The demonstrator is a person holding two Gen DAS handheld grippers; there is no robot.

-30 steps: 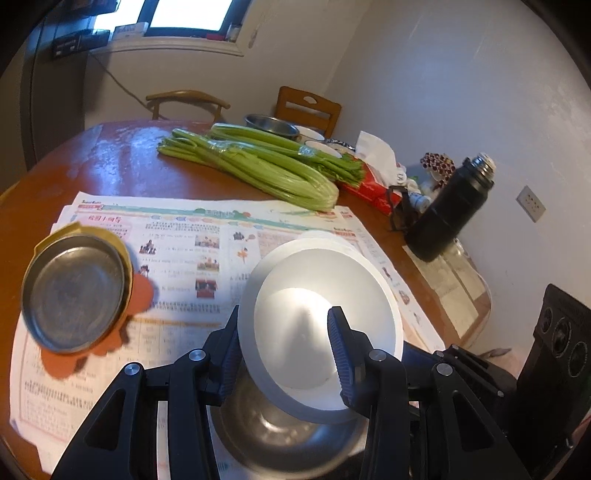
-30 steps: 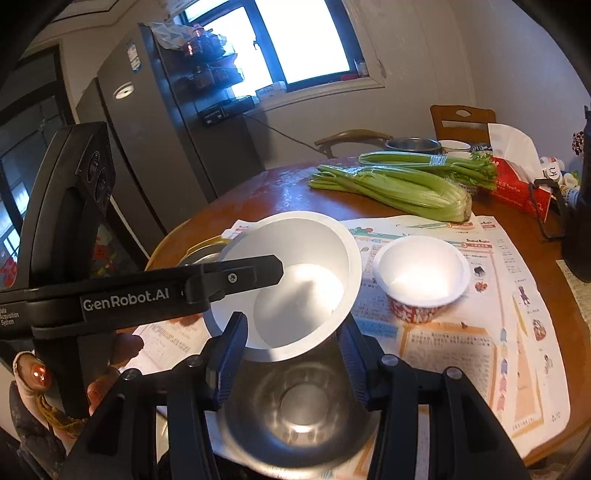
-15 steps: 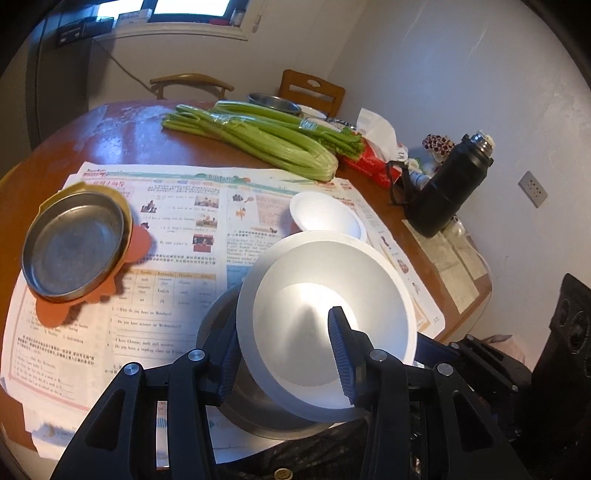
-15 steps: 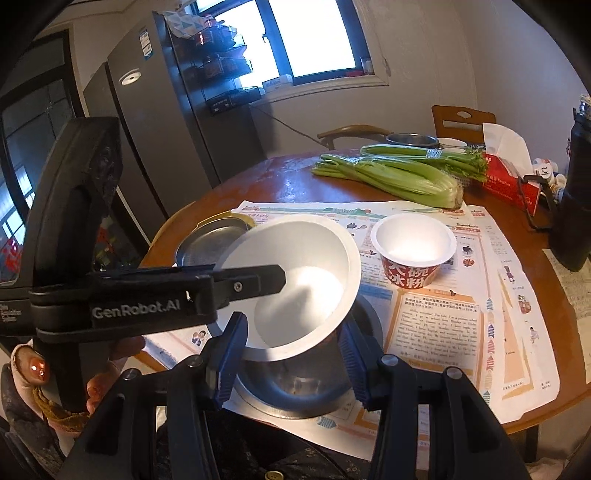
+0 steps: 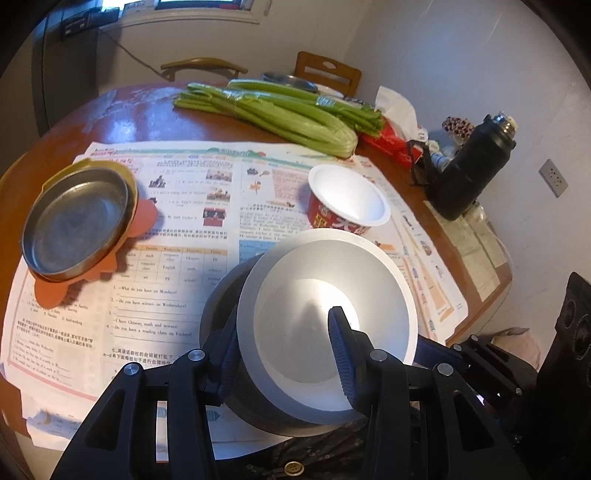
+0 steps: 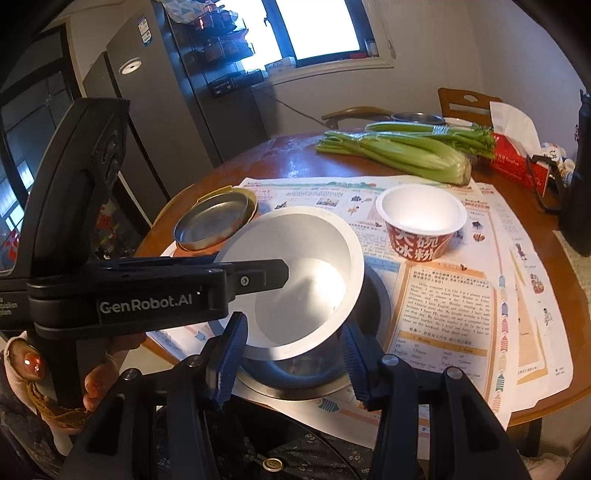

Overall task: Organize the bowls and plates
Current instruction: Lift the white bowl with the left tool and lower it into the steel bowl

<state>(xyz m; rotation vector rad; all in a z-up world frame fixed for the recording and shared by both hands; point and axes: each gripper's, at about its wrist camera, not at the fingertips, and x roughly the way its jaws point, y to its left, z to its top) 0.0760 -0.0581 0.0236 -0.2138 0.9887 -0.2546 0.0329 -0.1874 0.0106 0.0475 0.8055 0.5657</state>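
left tool (image 5: 282,345): clamped on white bowl (image 5: 325,325) rim, tilted over steel bowl (image 6: 314,365)
right tool (image 6: 291,354): open around steel bowl, no grip
risk: thin rim grip, bowl may slip or tip off worktop (image 6: 295,162) edge

Dim room, blown-out window (image 6: 317,33) backlight, glare inside white bowl (image 5: 325,321), fisheye-bent dark corners, sharp focus

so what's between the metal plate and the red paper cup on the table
Only printed newspaper lies between the metal plate and the red paper cup, in the left wrist view.
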